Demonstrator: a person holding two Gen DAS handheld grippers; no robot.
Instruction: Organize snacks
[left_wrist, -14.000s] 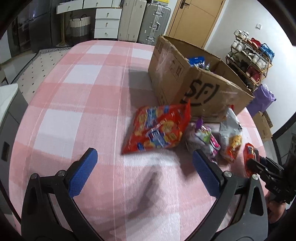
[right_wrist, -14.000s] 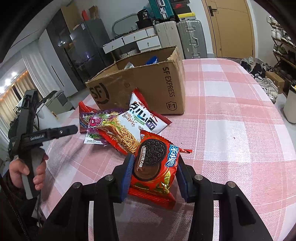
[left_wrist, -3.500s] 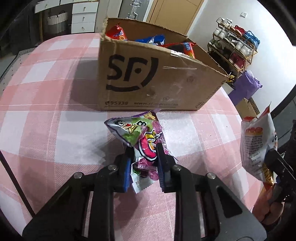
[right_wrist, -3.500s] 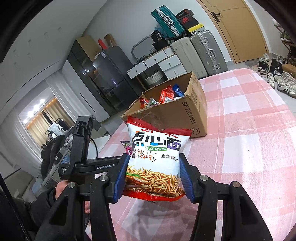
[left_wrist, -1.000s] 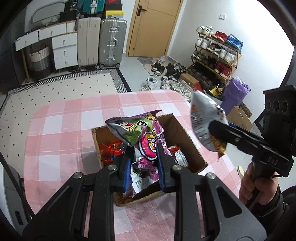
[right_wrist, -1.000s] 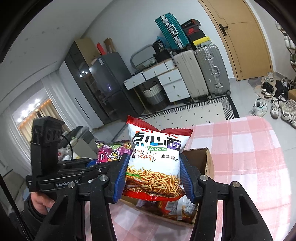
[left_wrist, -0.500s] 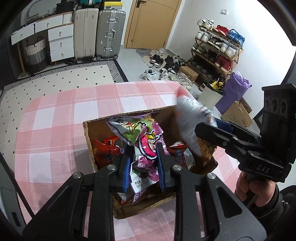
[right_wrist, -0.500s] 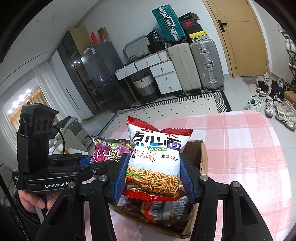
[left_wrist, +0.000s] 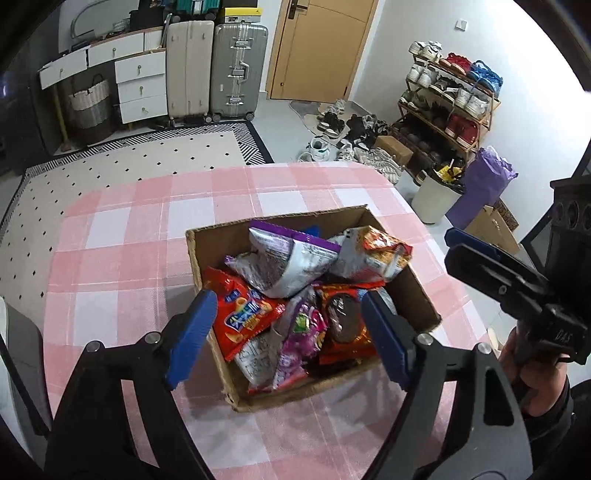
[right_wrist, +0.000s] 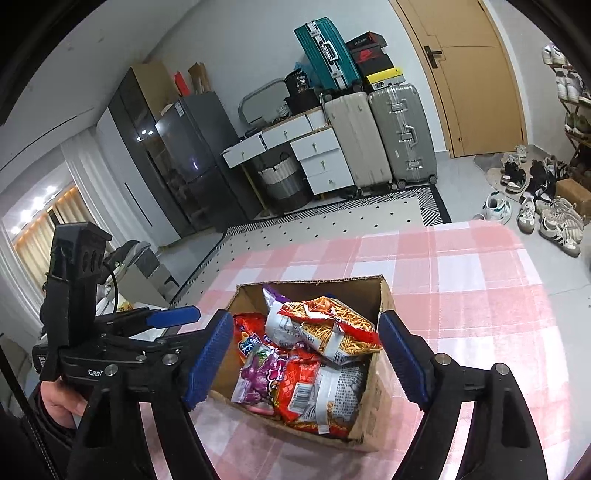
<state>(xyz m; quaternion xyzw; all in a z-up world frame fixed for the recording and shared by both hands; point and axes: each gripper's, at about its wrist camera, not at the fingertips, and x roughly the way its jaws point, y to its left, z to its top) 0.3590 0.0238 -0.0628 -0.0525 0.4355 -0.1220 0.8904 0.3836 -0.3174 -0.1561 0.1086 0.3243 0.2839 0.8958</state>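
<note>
Both packets had left the grippers since a second before and lay in the cardboard box (left_wrist: 413, 284): the purple candy bag (left_wrist: 284, 258) on top of the pile toward the far left corner, the noodle packet (right_wrist: 332, 328) tilted against the far right side. The left gripper (left_wrist: 291, 328) and right gripper (right_wrist: 306, 354) were opening, nothing between their blue pads. Snacks sat heaped near the rim, so a careless withdrawal might have snagged a loose packet edge and tipped it onto the pink checked tablecloth (left_wrist: 122, 266).
</note>
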